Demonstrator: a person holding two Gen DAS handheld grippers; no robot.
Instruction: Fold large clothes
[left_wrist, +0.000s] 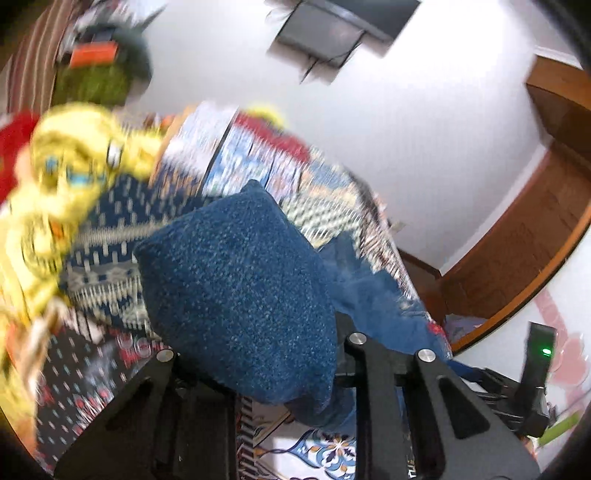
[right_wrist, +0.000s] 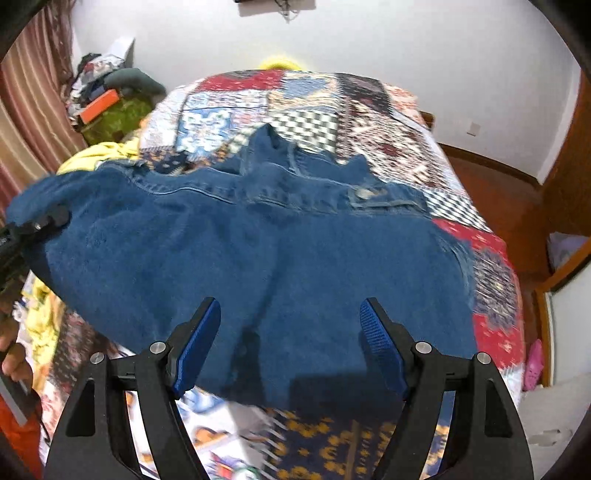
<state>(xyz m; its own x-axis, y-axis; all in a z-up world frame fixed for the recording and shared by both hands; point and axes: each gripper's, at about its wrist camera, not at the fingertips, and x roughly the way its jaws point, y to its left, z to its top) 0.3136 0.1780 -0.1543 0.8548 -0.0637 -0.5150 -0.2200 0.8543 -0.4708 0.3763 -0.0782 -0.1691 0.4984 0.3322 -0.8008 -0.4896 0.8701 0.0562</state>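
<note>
The left gripper (left_wrist: 258, 373) fingers clench a fold of the jeans (right_wrist: 258, 251) above the bed (right_wrist: 406, 122), while the right gripper (right_wrist: 290, 343) fingers stand spread apart, holding nothing.

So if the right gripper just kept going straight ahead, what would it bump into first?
Most likely the jeans. The right gripper is open and points straight at the denim; how far off it lies is hard to judge.

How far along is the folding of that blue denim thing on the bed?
Partly done: the denim garment lies on the patchwork bedspread with one part doubled over. In hand: the left gripper is shut on a raised fold of it. The right gripper hangs open above the near edge. Further folds and flattening remain.
</note>
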